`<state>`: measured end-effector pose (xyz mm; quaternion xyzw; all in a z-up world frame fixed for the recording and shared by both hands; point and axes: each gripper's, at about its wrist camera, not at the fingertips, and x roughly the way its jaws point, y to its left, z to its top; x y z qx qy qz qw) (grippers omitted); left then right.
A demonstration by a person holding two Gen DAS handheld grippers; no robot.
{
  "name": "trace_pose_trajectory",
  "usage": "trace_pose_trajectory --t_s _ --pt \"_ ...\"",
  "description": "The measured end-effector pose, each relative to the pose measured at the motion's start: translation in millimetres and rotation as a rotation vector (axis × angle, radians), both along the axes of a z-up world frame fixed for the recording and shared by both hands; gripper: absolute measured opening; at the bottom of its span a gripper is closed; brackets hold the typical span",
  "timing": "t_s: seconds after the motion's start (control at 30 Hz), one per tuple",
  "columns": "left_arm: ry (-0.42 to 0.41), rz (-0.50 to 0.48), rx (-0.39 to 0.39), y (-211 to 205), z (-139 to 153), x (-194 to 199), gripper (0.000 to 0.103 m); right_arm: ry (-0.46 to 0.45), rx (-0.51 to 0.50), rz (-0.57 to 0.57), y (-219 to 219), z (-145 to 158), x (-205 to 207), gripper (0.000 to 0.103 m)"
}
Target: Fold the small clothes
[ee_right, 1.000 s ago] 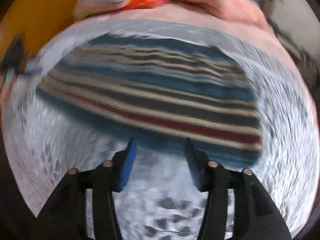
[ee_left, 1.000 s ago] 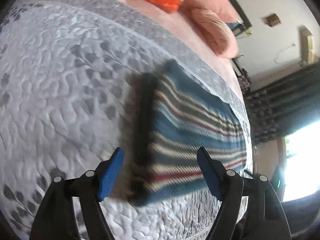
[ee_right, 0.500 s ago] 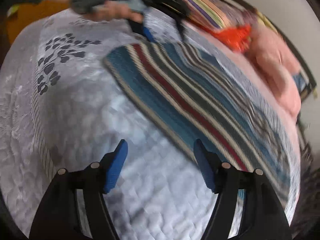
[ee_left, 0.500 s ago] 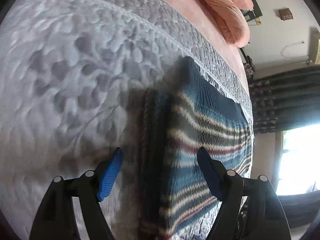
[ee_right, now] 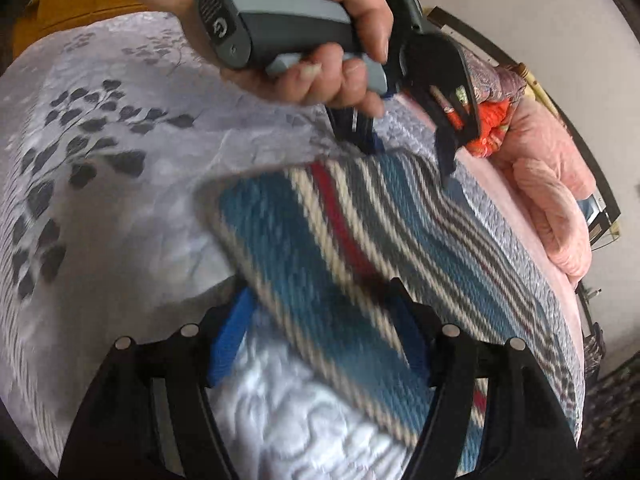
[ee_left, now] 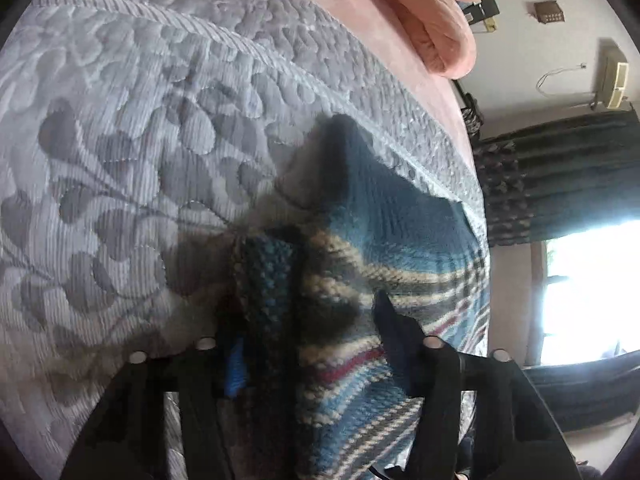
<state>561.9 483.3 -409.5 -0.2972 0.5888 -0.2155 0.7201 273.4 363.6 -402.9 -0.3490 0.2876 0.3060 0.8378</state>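
Left wrist view: the left hand-held gripper (ee_left: 308, 336) straddles a bunched edge of the blue, cream and red striped knit (ee_left: 400, 248), jaws parted. The right hand-held gripper (ee_right: 320, 320) also straddles it, not closed. It lies on the grey quilted bed (ee_left: 120, 160).

The knitted garment (ee_left: 404, 240) is teal blue, crossed by cream, dark grey and red stripes; its folded edge shows a darker blue-and-black knit. The quilted bedspread (ee_left: 140, 120) beneath it is pale lilac-grey with darker grey leaf sprigs and an embossed pebble pattern along its far border. Beyond it lies a pink sheet (ee_left: 380, 20) and a salmon-pink rolled blanket (ee_left: 432, 28). Both grippers are black with blue finger pads (ee_right: 230, 336); the left gripper's handle (ee_right: 288, 28) is grey. An orange-red cloth (ee_right: 494, 128) lies far right. The curtain (ee_left: 560, 180) is dark.
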Motion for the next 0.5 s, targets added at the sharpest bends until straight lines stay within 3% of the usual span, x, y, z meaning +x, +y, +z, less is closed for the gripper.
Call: trace_pose_trajectory --t_s 0.23,0.5 --pt "0.032 -0.003 0.014 2 -1 6 0.043 -0.010 0.018 -0.026 12 2 14 0.062" --pt "0.067 0.001 0.046 -1 11 13 0.026 0.026 0.061 -0.066 9 17 29 0.030"
